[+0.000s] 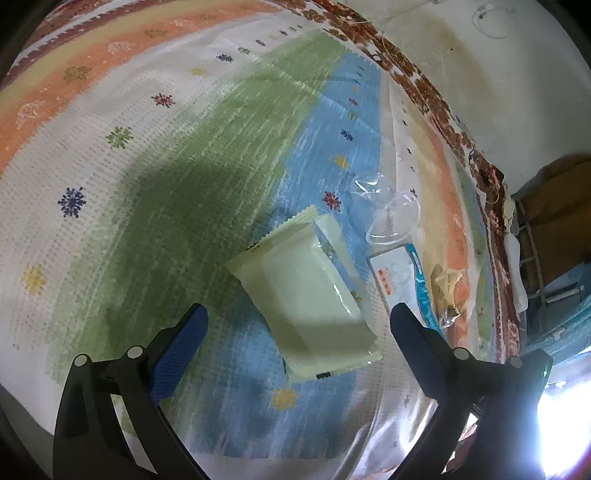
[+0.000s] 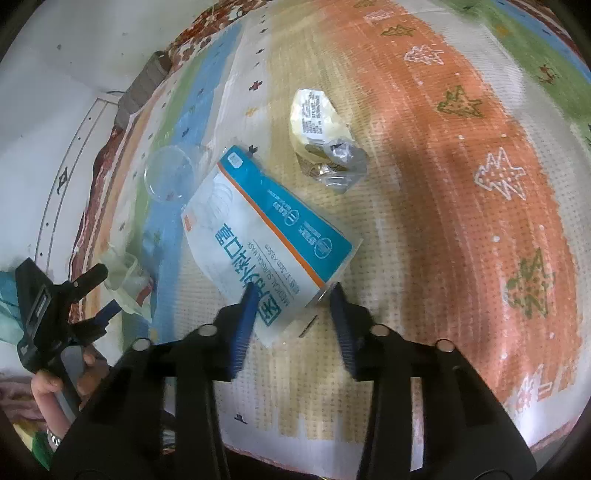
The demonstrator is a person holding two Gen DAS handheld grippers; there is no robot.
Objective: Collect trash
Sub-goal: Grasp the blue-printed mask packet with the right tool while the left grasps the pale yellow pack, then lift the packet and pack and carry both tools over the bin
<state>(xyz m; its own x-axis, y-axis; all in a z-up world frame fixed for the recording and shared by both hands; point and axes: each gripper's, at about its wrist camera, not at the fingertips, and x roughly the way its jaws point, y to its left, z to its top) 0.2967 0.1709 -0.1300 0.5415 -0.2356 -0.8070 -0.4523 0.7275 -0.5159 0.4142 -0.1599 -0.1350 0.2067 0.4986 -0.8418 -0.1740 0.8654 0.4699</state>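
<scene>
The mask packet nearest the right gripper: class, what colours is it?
White with a teal-blue band and thin orange stripe; clearest in the right wrist view.

We see a woven rug [image 1: 192,155] spread over a pale floor [image 1: 461,62], banded in orange, cream, green and blue and dotted with small snowflake motifs. On its orange band [image 2: 461,192] we find white and green tree shapes. A dark red floral border [image 1: 417,85] edges the rug. Beyond that border we make out a thin white cable [image 1: 487,22] lying on the floor, and, at the right edge, a brown piece of furniture [image 1: 557,192], too cropped to name.
</scene>
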